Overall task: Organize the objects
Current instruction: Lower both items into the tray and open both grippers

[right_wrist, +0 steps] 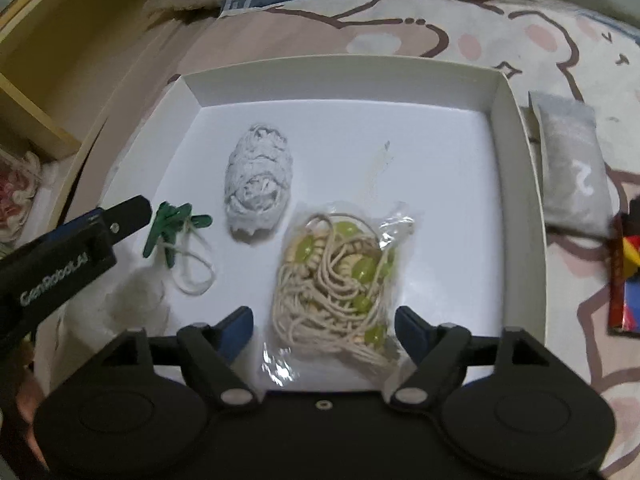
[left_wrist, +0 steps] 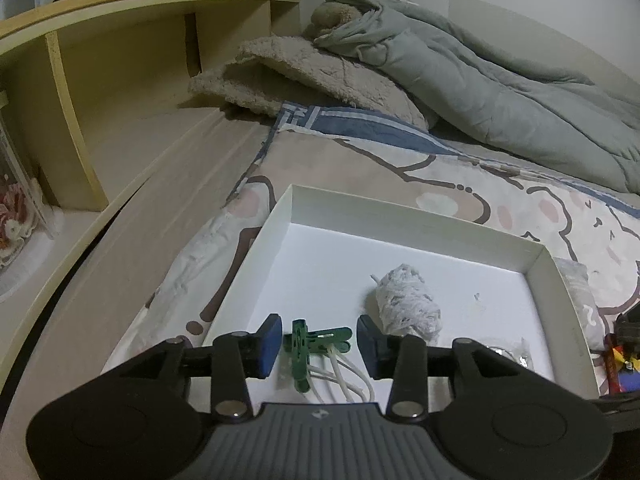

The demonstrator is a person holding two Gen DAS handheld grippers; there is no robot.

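A shallow white tray [right_wrist: 340,76] lies on the bed. In it are a ball of white-grey yarn [right_wrist: 256,184], a bunch of green clips tied with white string [right_wrist: 172,224], and a clear bag of beige cord with green beads [right_wrist: 336,280]. My left gripper [left_wrist: 318,346] is open, with the green clips [left_wrist: 316,344] lying between its blue pads, untouched. One of its fingers [right_wrist: 128,216] shows in the right wrist view beside the clips. My right gripper [right_wrist: 326,330] is open low over the bag, a finger on either side of it. The yarn ball [left_wrist: 404,304] sits just beyond the left gripper.
A grey pouch marked "2" [right_wrist: 572,168] and a red-and-blue packet [right_wrist: 624,276] lie on the printed sheet right of the tray. A wooden shelf unit [left_wrist: 120,80] stands on the left. A fleece pillow [left_wrist: 304,76] and a grey duvet [left_wrist: 480,80] lie behind.
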